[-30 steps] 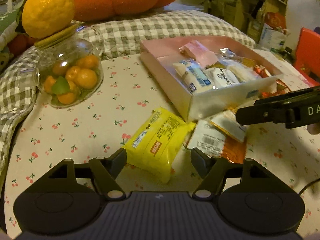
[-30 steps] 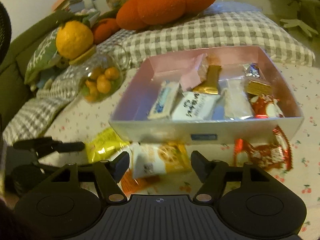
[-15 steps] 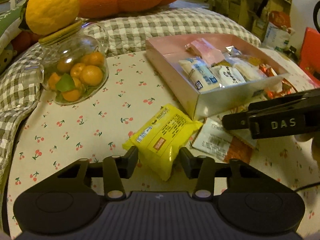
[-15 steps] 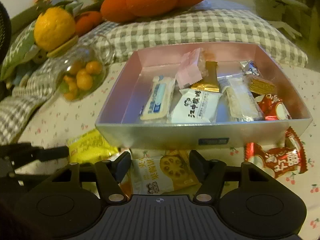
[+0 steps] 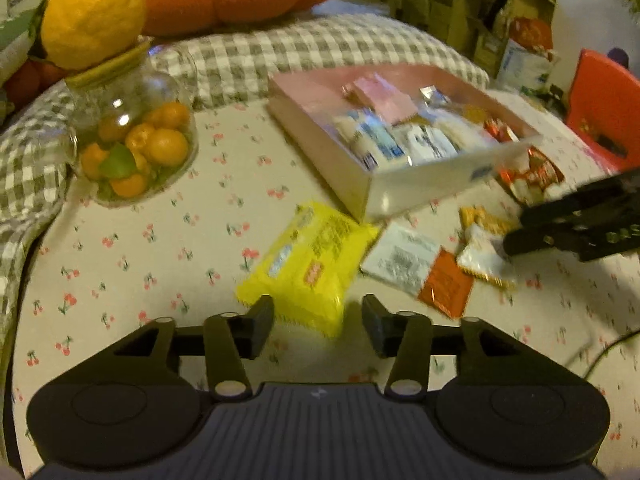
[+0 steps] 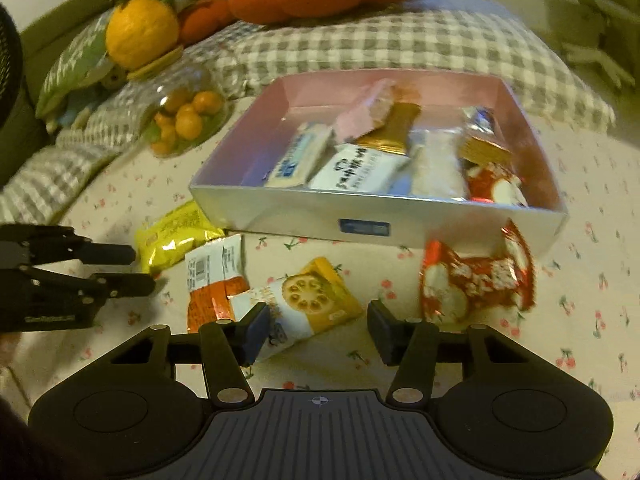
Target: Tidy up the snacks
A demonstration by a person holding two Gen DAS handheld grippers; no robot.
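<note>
Pink box [image 6: 256, 148]: open-topped, on the cherry-print table [image 5: 132, 248]; holds a blue-and-white bar, a white packet with dark print, a pink wrapper, a gold one, a pale one and a red-and-white one.
Glass jar [image 5: 132, 140]: small orange fruit and a green leaf inside; a big yellow citrus [image 5: 92, 12] sits on its lid.
Loose snacks: yellow packet [image 5: 312, 260] just beside the box corner; white-and-orange packet [image 6: 214, 280], lotus-root packet [image 6: 304, 300] and red packet [image 6: 476, 280] in front of the box.
Left claw [image 5: 318, 320]: spread, empty, fingertips either side of the yellow packet's near end.
Right claw [image 6: 316, 326]: spread, empty, left fingertip [image 6: 256, 330] overlapping the lotus-root packet.
Hard to read: packet lettering blurred.
</note>
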